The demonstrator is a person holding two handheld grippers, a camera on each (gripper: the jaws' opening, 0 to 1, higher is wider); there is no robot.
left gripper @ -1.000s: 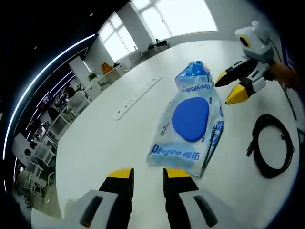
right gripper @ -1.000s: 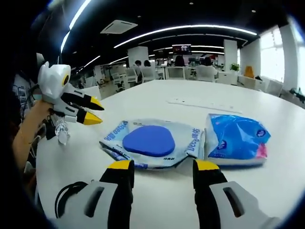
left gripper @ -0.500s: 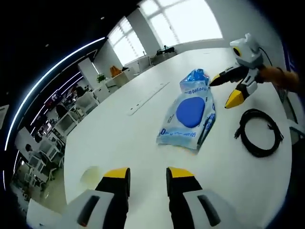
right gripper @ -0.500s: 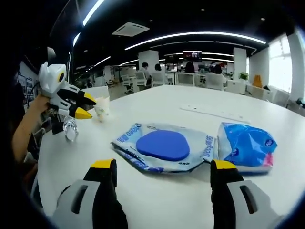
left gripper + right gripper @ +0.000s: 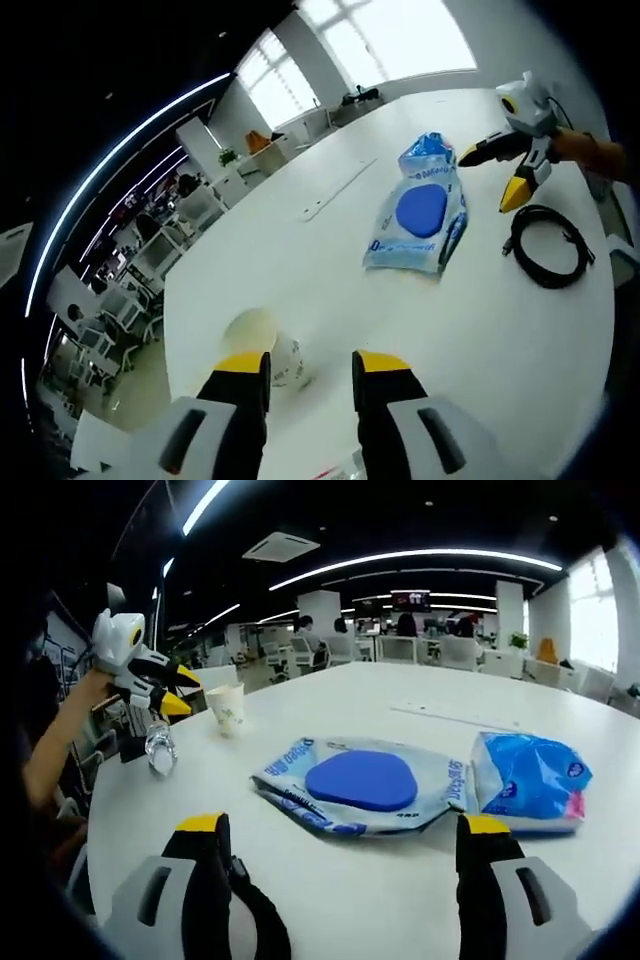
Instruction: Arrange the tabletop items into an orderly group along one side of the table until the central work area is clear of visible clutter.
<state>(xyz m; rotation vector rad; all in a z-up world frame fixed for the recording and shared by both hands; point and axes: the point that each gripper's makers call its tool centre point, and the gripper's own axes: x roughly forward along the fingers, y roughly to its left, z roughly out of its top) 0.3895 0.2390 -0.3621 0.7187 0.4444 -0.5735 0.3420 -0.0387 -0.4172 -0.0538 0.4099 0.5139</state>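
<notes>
White table ran wide and bare through the middle of the left gripper view; its near edge curved along the lower left, office chairs beyond it. In the right gripper view a stretch of bare tabletop lay between the jaws and the items.

Left gripper at bottom centre of its view: jaws parted by a narrow gap, nothing between them, released. A paper cup stood just beside the left jaw tip; contact could not be told. The same cup appeared upper left in the right gripper view, near the left gripper held in a hand.

Right gripper at bottom of its view: jaws spread wide, empty, clear of everything. Seen upper right in the left gripper view, tips apart, above the table.

Wet-wipe pack with blue lid lay flat at centre; blue tissue packet just beside it, right. Black coiled cable lay right of the packs. A clear object stood below the left gripper, too blurred to identify.
</notes>
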